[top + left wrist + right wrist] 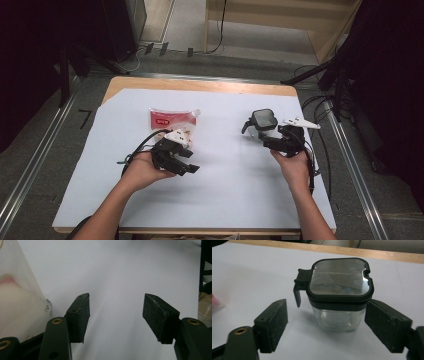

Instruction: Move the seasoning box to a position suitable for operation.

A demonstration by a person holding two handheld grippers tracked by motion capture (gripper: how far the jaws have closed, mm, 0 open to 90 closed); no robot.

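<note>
Cropping the pouch (17,302), the left gripper (116,317) view blurs its print.

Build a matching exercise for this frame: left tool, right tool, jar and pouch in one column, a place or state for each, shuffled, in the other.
1. left tool
2. right tool
3. clear jar
4. red and white pouch

a. lid shut, standing upright
b. open over bare white sheet
c. lying flat, far side of left hand
d. open, jaws flanking the jar

Pairs: 1-b, 2-d, 3-a, 4-c
</note>
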